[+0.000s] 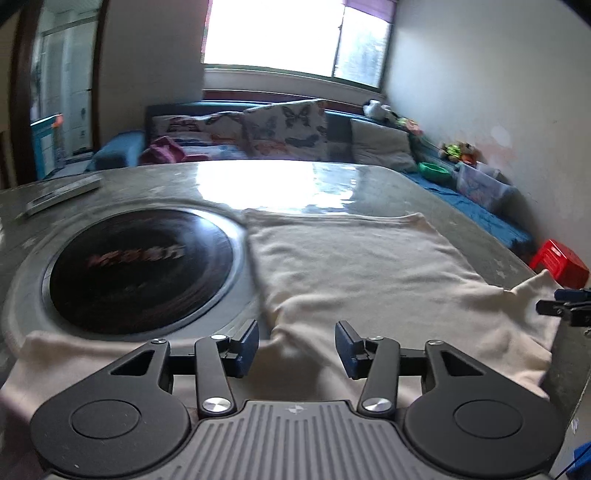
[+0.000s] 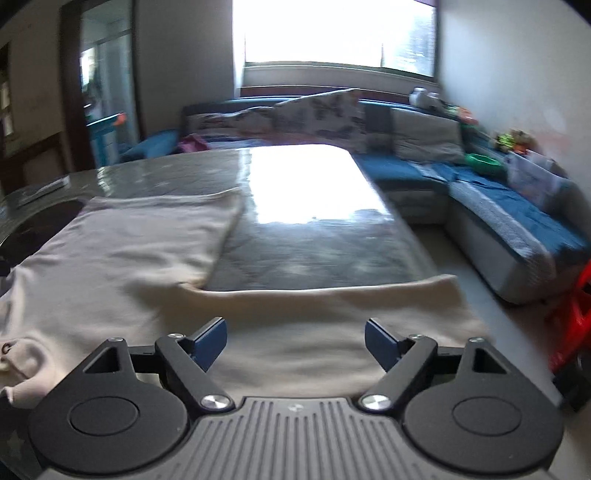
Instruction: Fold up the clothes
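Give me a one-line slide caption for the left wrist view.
Left gripper open above a cream shirt spread on the table beside a round black cooktop.

**Count of things in view**

One cream garment (image 1: 354,258) lies on one grey table (image 1: 155,177), which has one round black hob plate (image 1: 140,266) set into it. There are two grippers: the left gripper (image 1: 295,349) and the right gripper (image 2: 295,345), each with two blue-padded fingers. One blue sofa (image 2: 517,221) carries at least three cushions. One green bowl (image 1: 436,170), one clear box (image 1: 484,186), one red stool (image 1: 559,262) and one window (image 1: 295,33) complete the tally.
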